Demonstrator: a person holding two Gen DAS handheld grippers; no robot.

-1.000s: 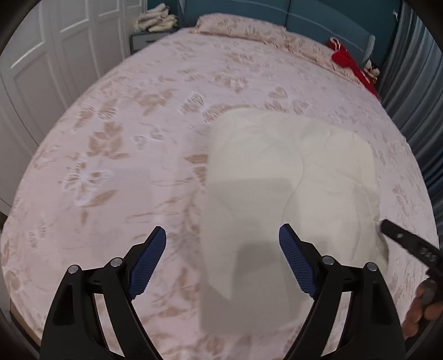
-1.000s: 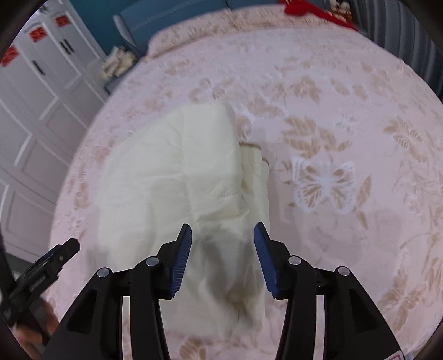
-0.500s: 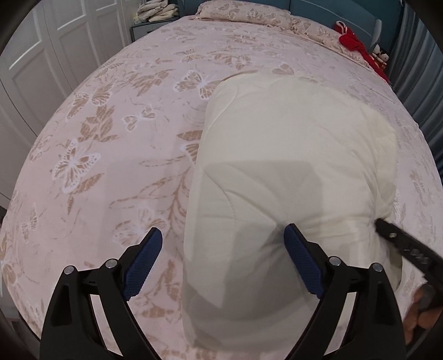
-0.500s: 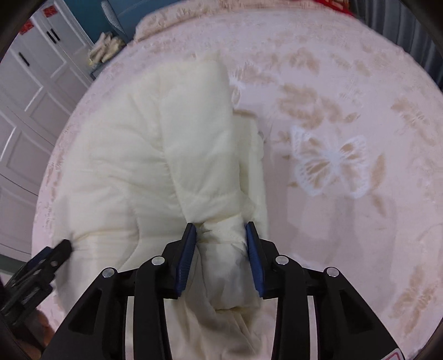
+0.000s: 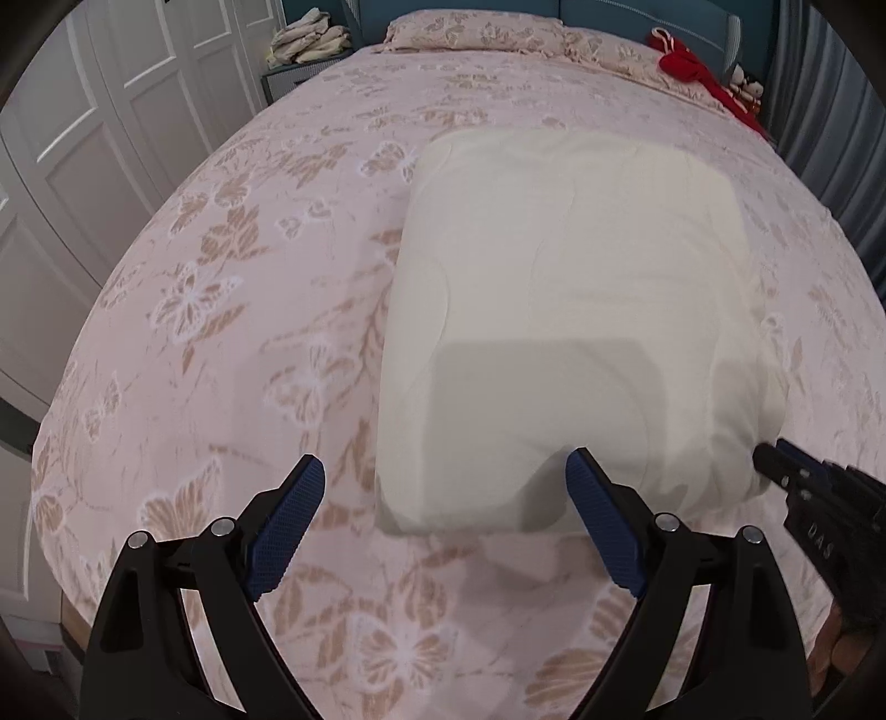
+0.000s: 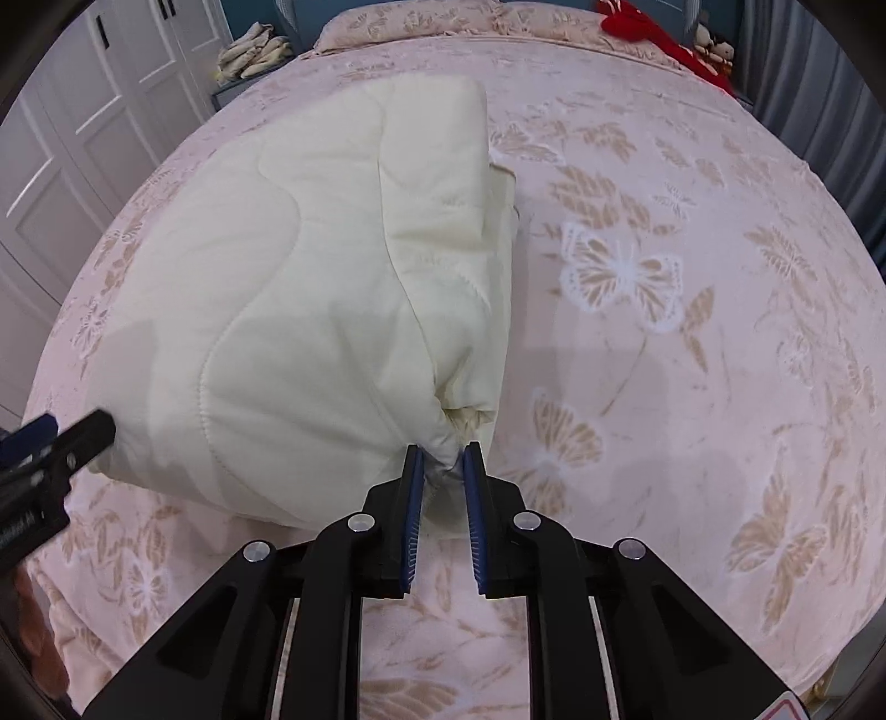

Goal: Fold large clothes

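Note:
A cream quilted garment (image 5: 570,288) lies folded in a thick rectangle on the pink butterfly bedspread (image 5: 221,332). My left gripper (image 5: 443,465) is open, its blue pads wide apart either side of the fold's near left corner, not pressing it. In the right wrist view the garment (image 6: 288,288) bulges up from its near right corner. My right gripper (image 6: 442,451) is closing there, and bunched fabric is pinched between its pads. The right gripper's tip (image 5: 775,471) shows at the garment's right edge, and a left finger (image 6: 94,426) at its left edge.
The bedspread (image 6: 664,387) stretches on to the right of the garment. A matching pillow (image 5: 470,27) and a red cloth (image 5: 686,61) lie at the head. White wardrobe doors (image 5: 83,138) stand left, with stacked linen (image 5: 307,41) on a nightstand. Grey curtains (image 5: 830,111) hang right.
My right jaws have narrowed from wide apart onto the garment's near right corner, bunching the fabric. The garment's near edge, earlier past my left fingers, now lies at their tips.

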